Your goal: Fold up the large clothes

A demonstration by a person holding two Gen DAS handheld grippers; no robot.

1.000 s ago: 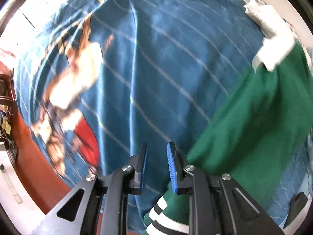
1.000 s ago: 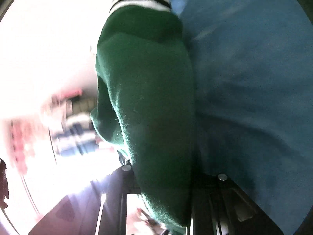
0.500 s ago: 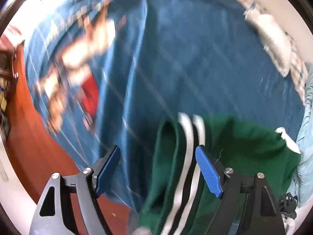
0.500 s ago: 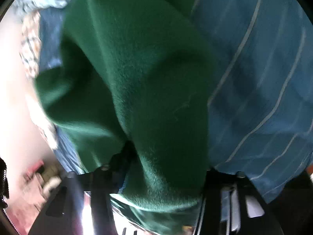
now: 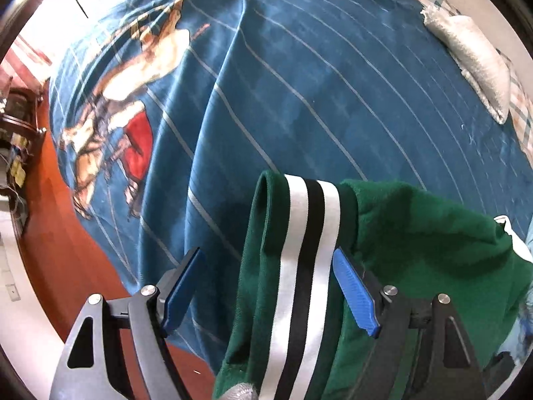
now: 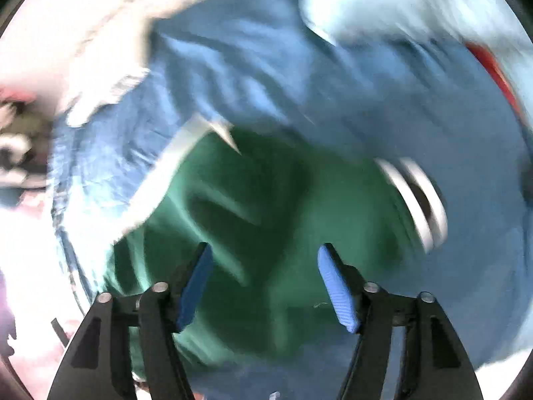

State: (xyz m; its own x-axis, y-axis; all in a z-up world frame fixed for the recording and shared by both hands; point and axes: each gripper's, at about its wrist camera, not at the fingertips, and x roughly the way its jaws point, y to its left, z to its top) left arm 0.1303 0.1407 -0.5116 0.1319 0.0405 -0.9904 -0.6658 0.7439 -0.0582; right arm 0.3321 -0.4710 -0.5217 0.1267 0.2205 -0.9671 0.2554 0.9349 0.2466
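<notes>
A bed fills both views, covered by a blue blanket (image 5: 299, 100) with thin pale stripes and a printed figure in cream, tan and red near its left side. A folded white towel (image 5: 473, 60) lies at the far right of the blanket, beside a strip of checked sheet (image 5: 519, 113) along the bed's edge. Left of the bed, red-brown floor (image 5: 66, 240) shows, with dark wooden furniture (image 5: 16, 126) at the far left margin. The blanket's left edge hangs over the bedside toward that floor. A green garment (image 5: 416, 240) lies on the near right part of the blanket, its cuff (image 5: 309, 233) banded in white and black pointing away from the camera. The left gripper (image 5: 266, 286) points down over the cuff, blue pads spread wide — the striped band passes between them, neither pad pressing it. Most of the blanket beyond the garment lies flat and bare. The right wrist view is badly blurred: the right gripper (image 6: 265, 286) hangs above the green garment (image 6: 266, 216), its jaws opening, nothing pinched between them, with blue blanket (image 6: 333, 76) and the striped cuff (image 6: 416, 200) off to the right.
</notes>
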